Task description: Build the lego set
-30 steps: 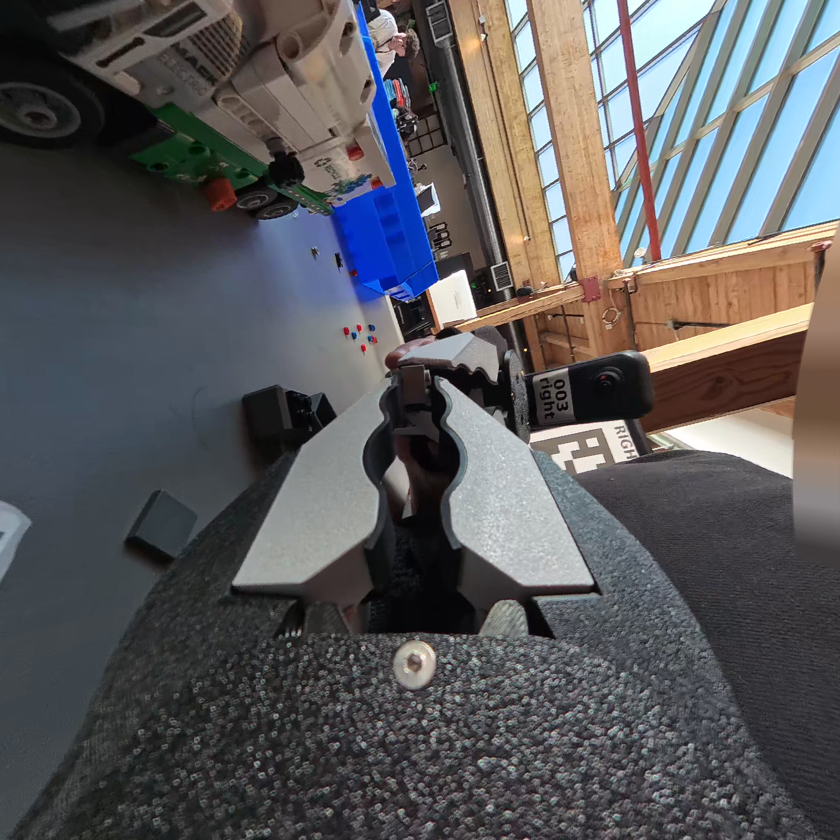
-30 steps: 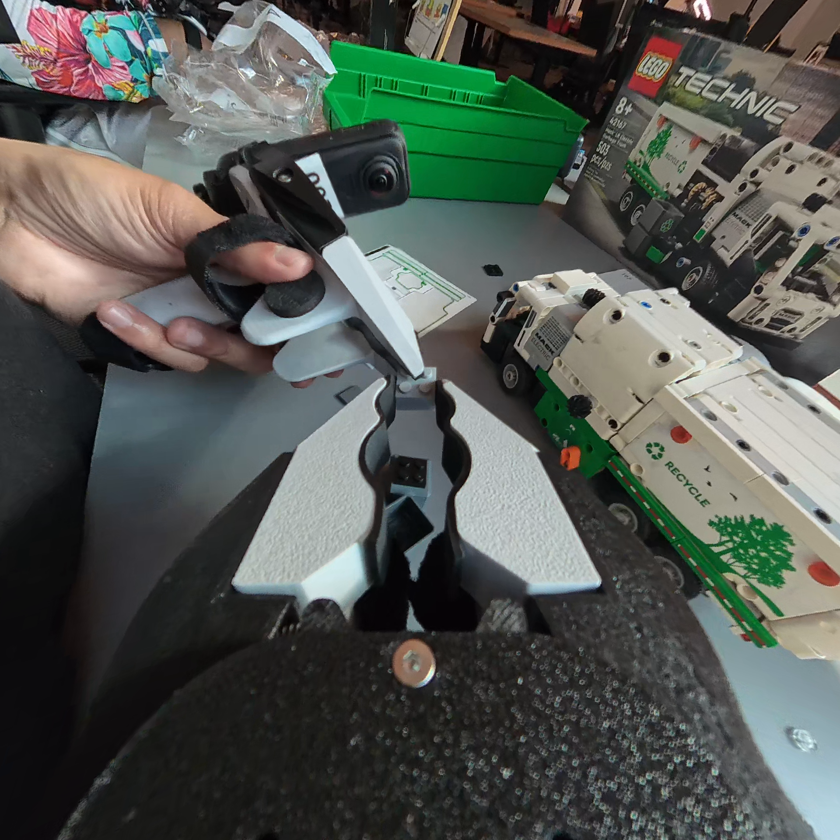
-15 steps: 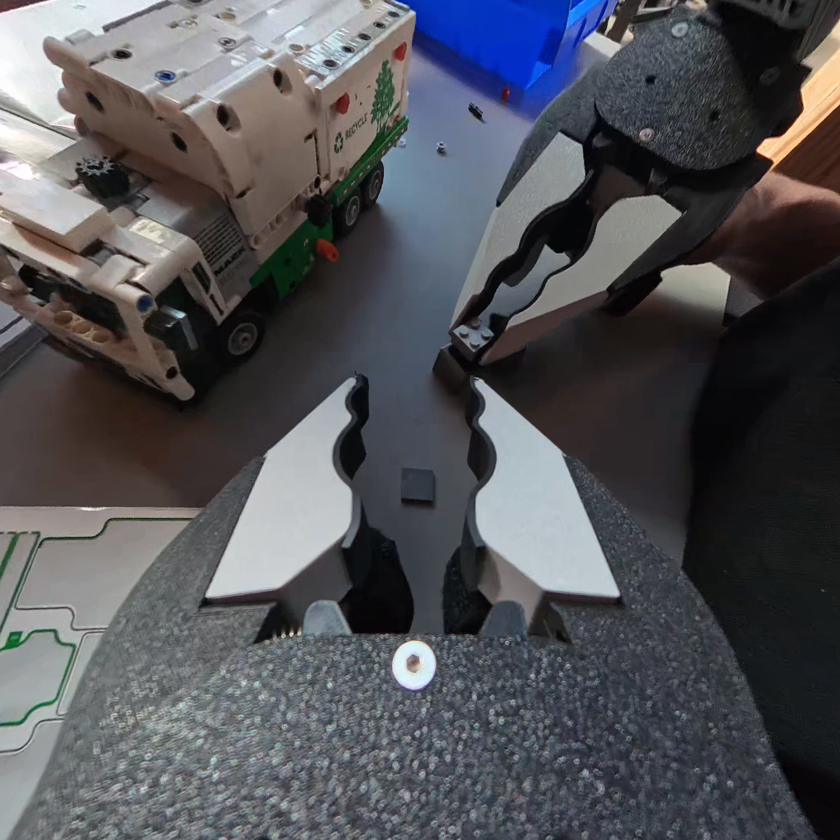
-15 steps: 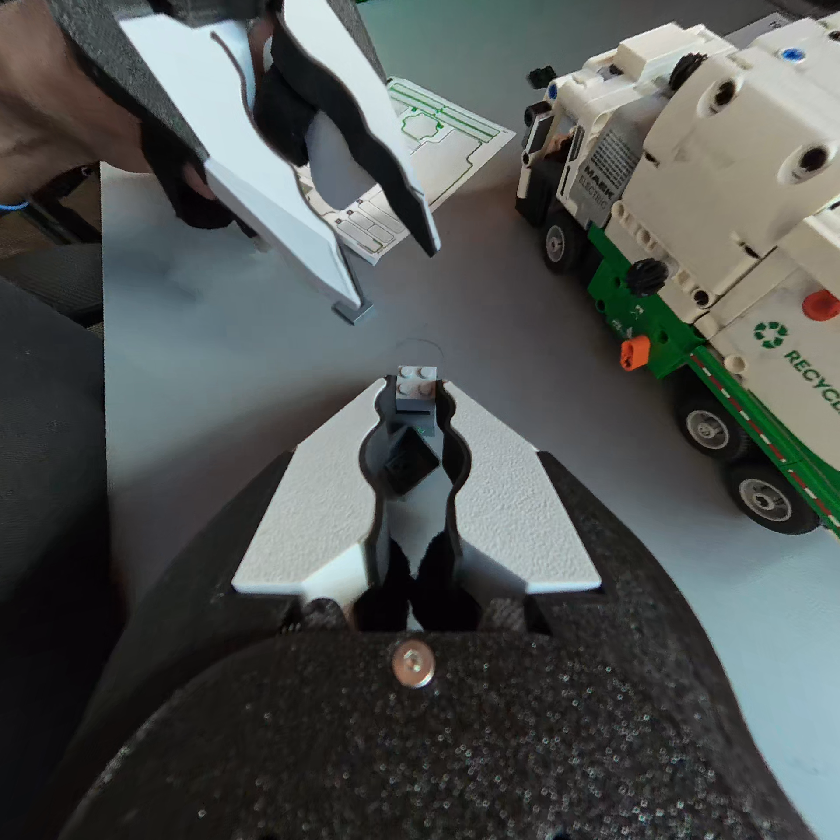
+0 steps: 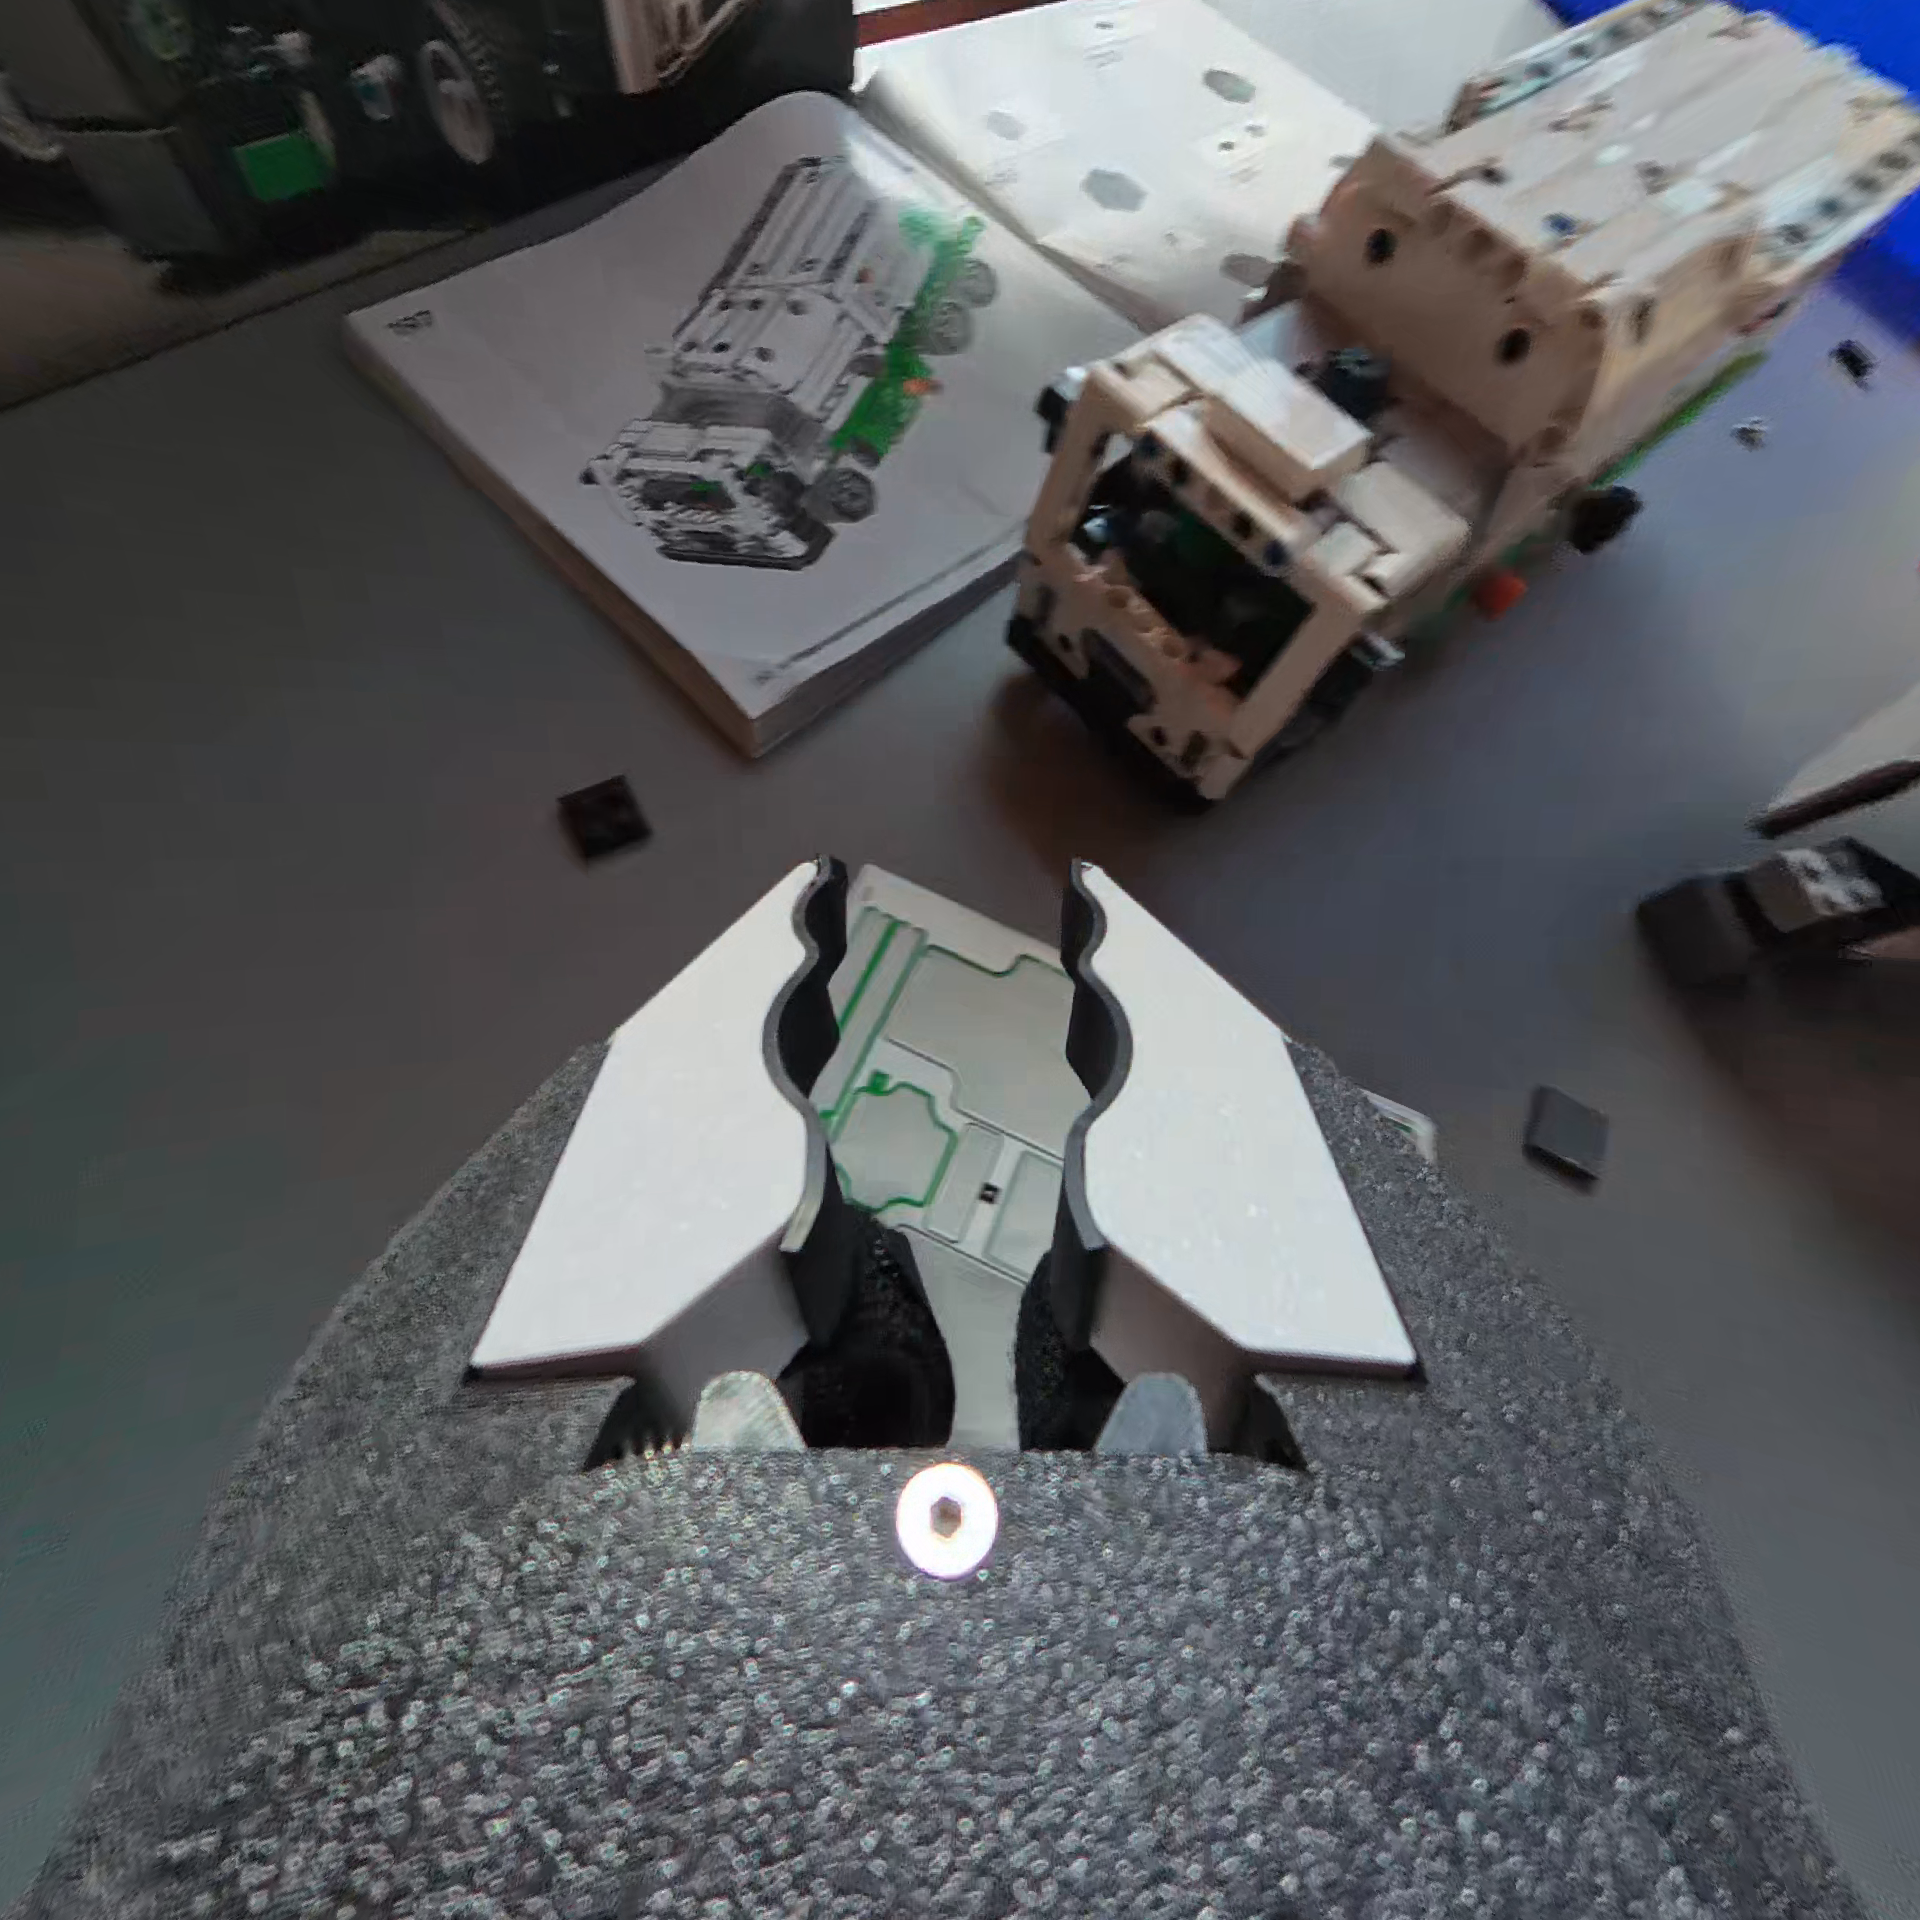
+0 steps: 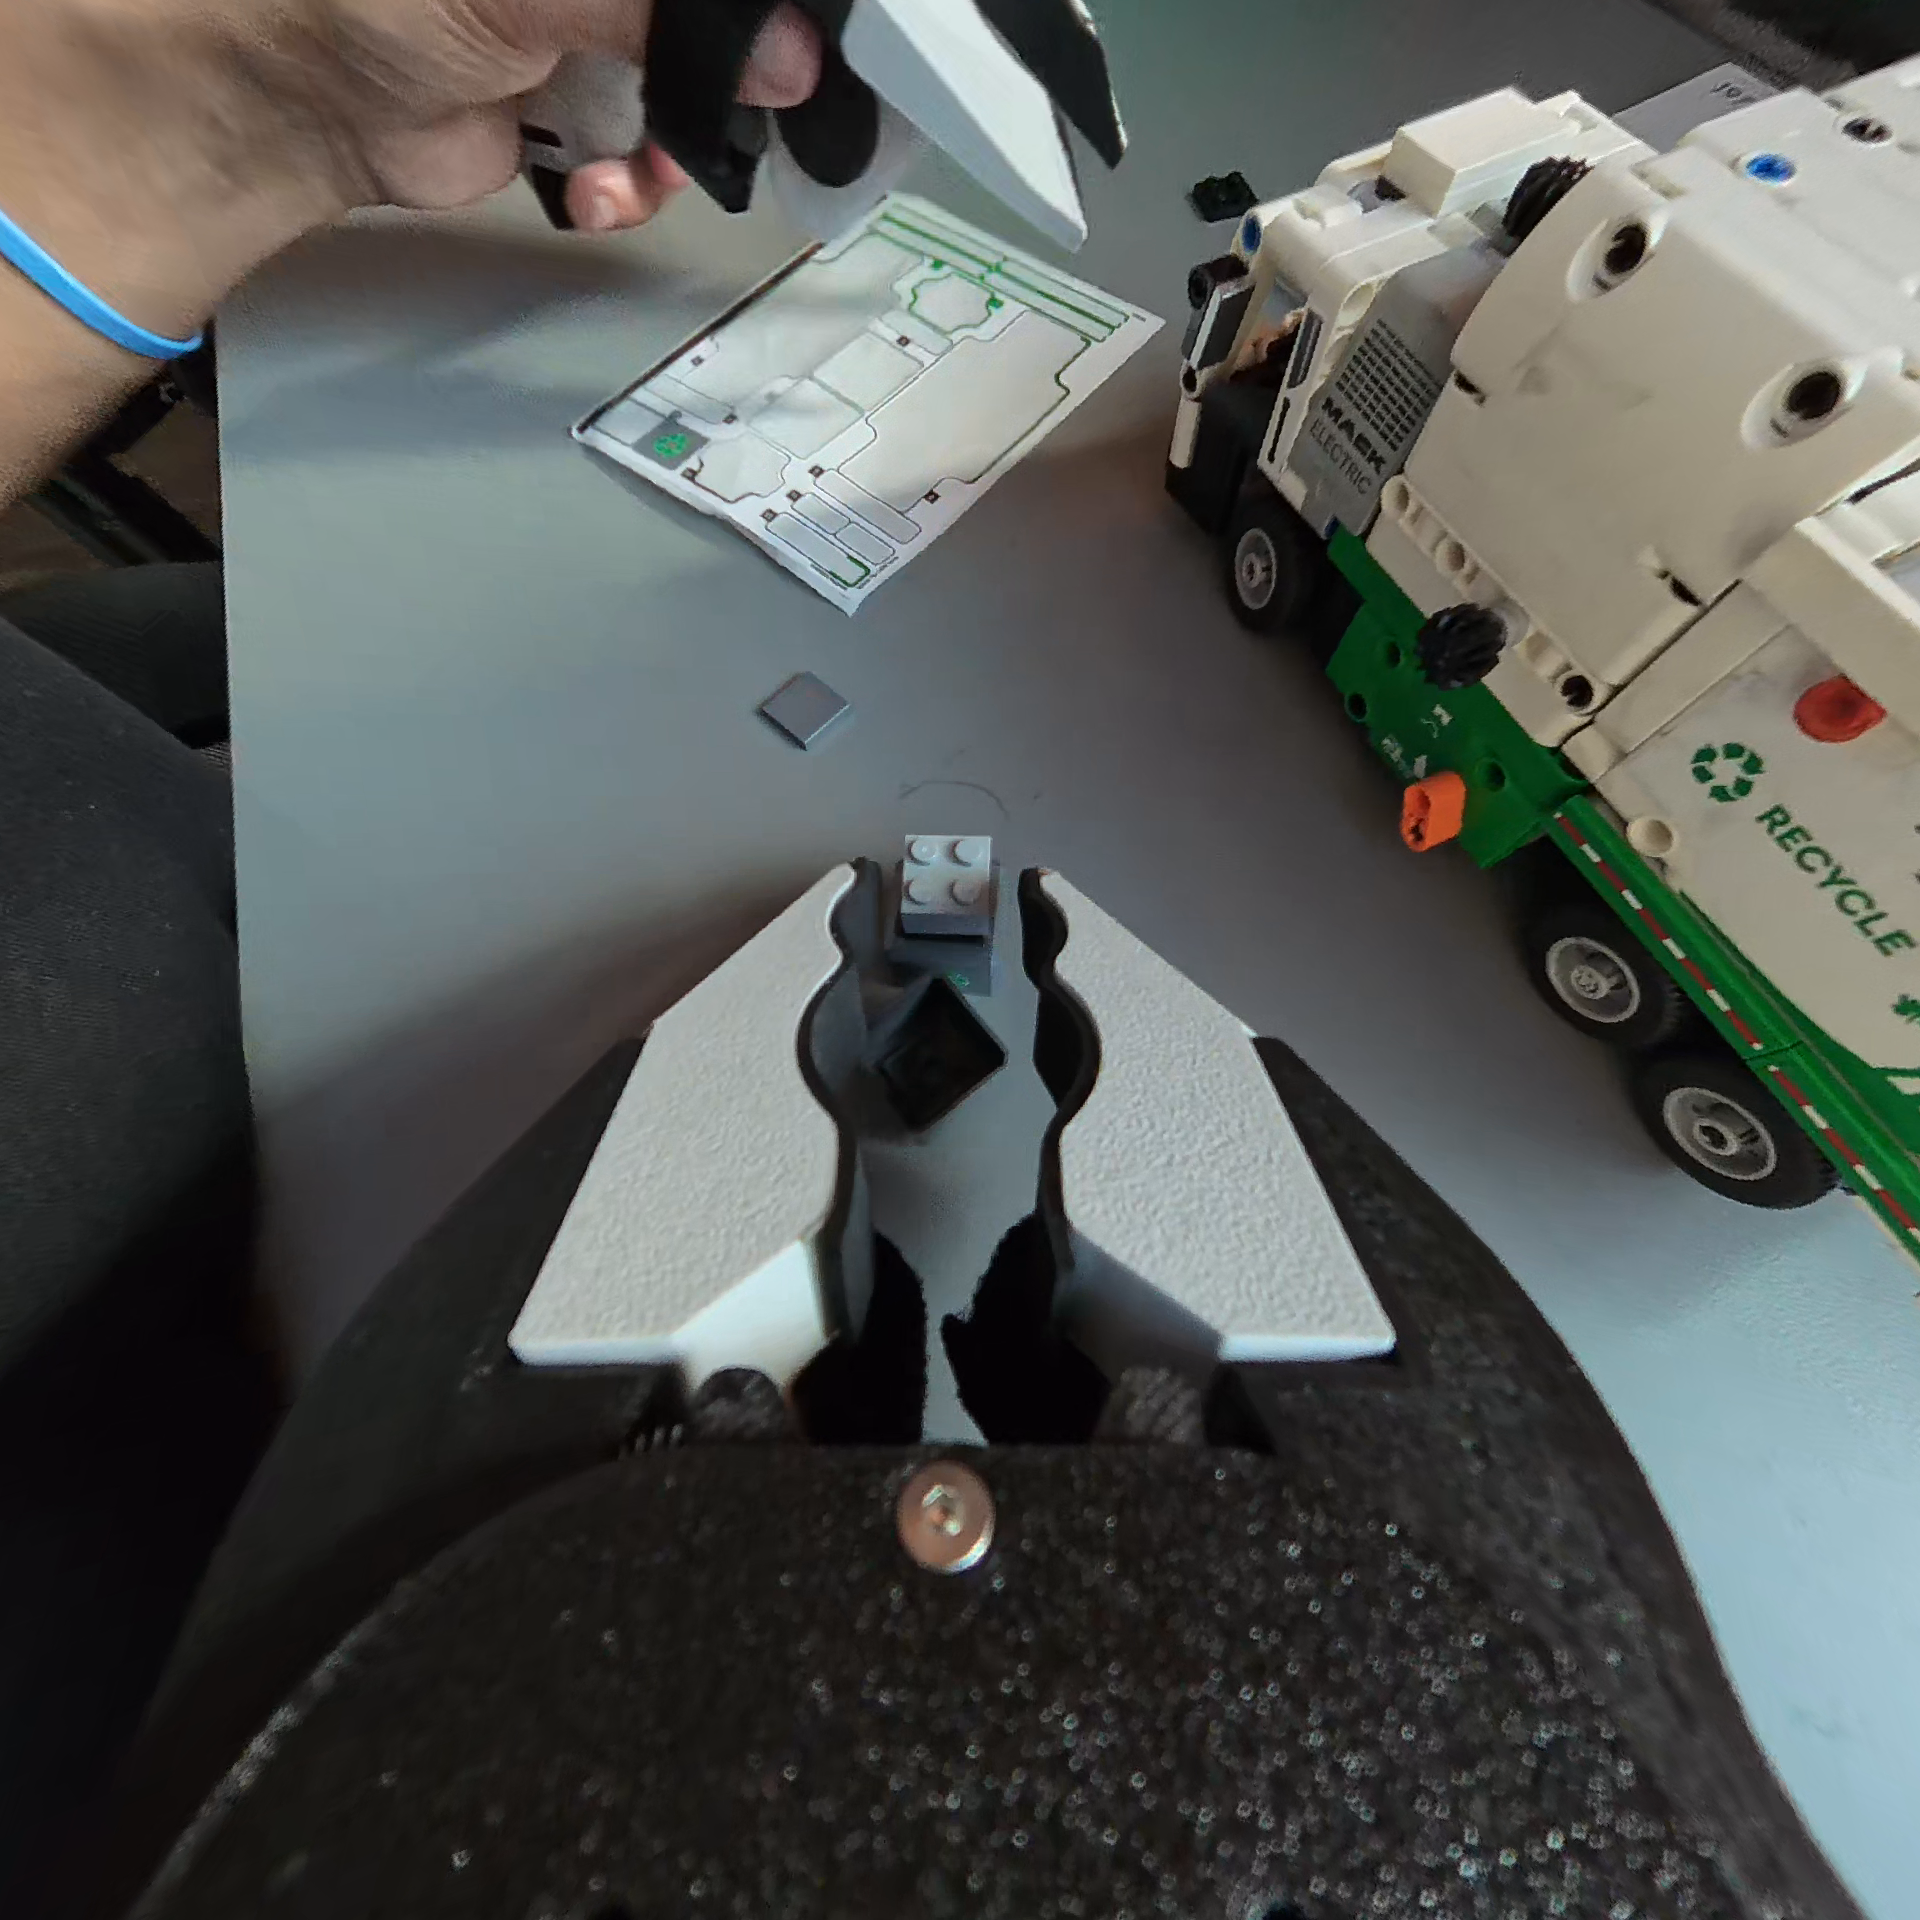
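The right gripper [image 6: 940, 878] has its jaws slightly apart around a small assembly [image 6: 945, 894]: a light grey studded plate on dark grey and black pieces, low over the grey table. The assembly also shows at the right edge of the left wrist view [image 5: 1766, 904]. The left gripper [image 5: 951, 883] is open and empty above a sticker sheet [image 5: 935, 1049]. In the right wrist view it is at the top [image 6: 987, 135], held in a hand. The white and green truck [image 6: 1610, 468] stands to the right. A flat grey tile [image 6: 805, 710] lies between the sticker sheet [image 6: 862, 405] and the assembly.
An open instruction booklet [image 5: 748, 416] lies beyond the left gripper, beside the truck [image 5: 1351, 447]. A small black piece [image 5: 603, 816] lies in front of the booklet. The grey tile [image 5: 1564, 1132] is right of the left gripper. The set's box [image 5: 312, 104] stands at the far left. The flat grey tile [image 6: 805, 710] is closer to my right gripper, around 7 cm from its tips; the left tips are 12 cm off. Look for it in the left wrist view [image 5: 1577, 1131] too.
The left gripper let go of the assembly, opened, and swung away to above the sticker sheet. The right gripper's jaws have widened a little around the assembly and lowered toward the table.
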### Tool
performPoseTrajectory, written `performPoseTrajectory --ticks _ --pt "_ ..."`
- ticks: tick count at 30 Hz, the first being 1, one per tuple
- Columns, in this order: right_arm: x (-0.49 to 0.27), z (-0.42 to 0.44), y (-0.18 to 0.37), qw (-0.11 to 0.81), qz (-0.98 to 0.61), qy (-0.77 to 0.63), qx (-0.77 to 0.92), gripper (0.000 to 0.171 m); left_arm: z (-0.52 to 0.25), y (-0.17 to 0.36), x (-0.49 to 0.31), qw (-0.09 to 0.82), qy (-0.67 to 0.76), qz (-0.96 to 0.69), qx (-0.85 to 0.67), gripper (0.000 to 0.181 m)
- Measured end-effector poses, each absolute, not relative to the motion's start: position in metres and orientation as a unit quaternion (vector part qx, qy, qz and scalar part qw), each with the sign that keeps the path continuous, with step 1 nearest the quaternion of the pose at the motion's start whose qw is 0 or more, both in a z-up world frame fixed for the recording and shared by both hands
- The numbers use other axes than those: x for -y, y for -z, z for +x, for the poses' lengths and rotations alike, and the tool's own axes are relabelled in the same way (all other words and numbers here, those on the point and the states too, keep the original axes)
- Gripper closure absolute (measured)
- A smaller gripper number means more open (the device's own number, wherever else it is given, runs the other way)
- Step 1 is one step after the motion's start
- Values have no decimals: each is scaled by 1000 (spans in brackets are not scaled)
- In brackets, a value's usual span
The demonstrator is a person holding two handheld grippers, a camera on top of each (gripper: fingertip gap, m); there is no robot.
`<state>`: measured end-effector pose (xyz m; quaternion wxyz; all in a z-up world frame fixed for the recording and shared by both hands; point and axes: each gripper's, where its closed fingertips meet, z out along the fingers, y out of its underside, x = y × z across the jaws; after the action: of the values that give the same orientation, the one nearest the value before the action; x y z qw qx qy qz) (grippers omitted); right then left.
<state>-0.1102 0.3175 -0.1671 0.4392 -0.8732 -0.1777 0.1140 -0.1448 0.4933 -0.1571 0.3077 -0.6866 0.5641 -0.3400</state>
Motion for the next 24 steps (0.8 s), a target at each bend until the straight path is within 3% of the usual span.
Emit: performPoseTrajectory --ticks 1,8,13,17,20,24 --pt "-317 -110 165 444 -871 -114 175 144 -145 161 -510 317 316 -701 -555 141" --pt "-307 -93 150 479 -860 -95 148 144 -132 182 -582 318 253 -754 -516 145" --pt "-290 -78 145 496 -856 -83 118 147 -128 196 -584 300 234 -757 -531 164" --pt "-278 -65 142 506 -854 -69 99 148 -129 190 -578 311 240 -757 -522 165" --pt "-271 -58 139 509 -854 -67 88 148 -127 159 -530 311 292 -714 -556 166" --pt "-262 -54 137 517 -848 -81 87 144 -135 134 -391 248 366 -593 -673 165"
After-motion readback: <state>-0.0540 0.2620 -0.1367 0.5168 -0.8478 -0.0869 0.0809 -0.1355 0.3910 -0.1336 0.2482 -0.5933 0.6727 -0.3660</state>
